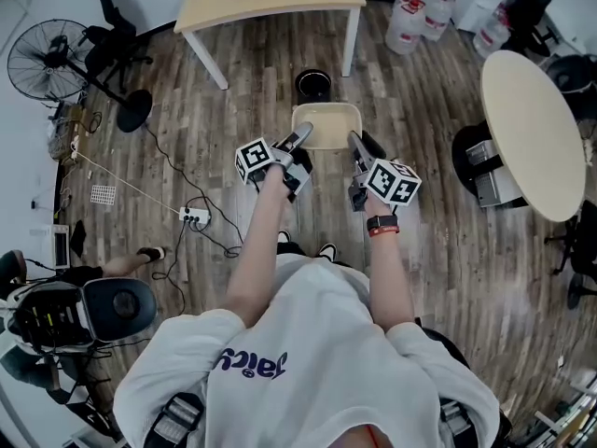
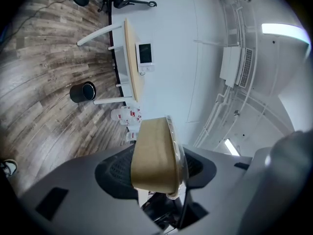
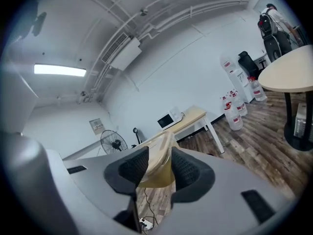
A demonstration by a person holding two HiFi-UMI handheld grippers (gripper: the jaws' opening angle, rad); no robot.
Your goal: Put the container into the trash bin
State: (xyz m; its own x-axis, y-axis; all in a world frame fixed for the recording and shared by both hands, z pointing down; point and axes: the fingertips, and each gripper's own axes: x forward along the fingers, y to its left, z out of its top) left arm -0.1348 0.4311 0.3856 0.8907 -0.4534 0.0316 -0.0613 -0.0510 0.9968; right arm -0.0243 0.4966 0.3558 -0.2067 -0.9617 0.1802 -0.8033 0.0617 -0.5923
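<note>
A tan container [image 1: 326, 125] with a clear lid hangs in the air between both grippers, above the wooden floor. My left gripper [image 1: 298, 139] is shut on its left side, and in the left gripper view the container [image 2: 154, 151] fills the gap between the dark pads [image 2: 115, 172]. My right gripper [image 1: 357, 144] is shut on its right edge; in the right gripper view the container's rim [image 3: 159, 166] is pinched between the pads [image 3: 190, 172]. The black trash bin [image 1: 313, 84] stands on the floor just beyond the container, and shows small at the left in the left gripper view [image 2: 81, 92].
A wooden table [image 1: 270, 6] with a microwave stands behind the bin. A floor fan [image 1: 47, 59] is at far left, a round table [image 1: 532, 129] at right, water bottles [image 1: 420, 12] at the back. A power strip [image 1: 194, 216] and cables lie on the floor at left.
</note>
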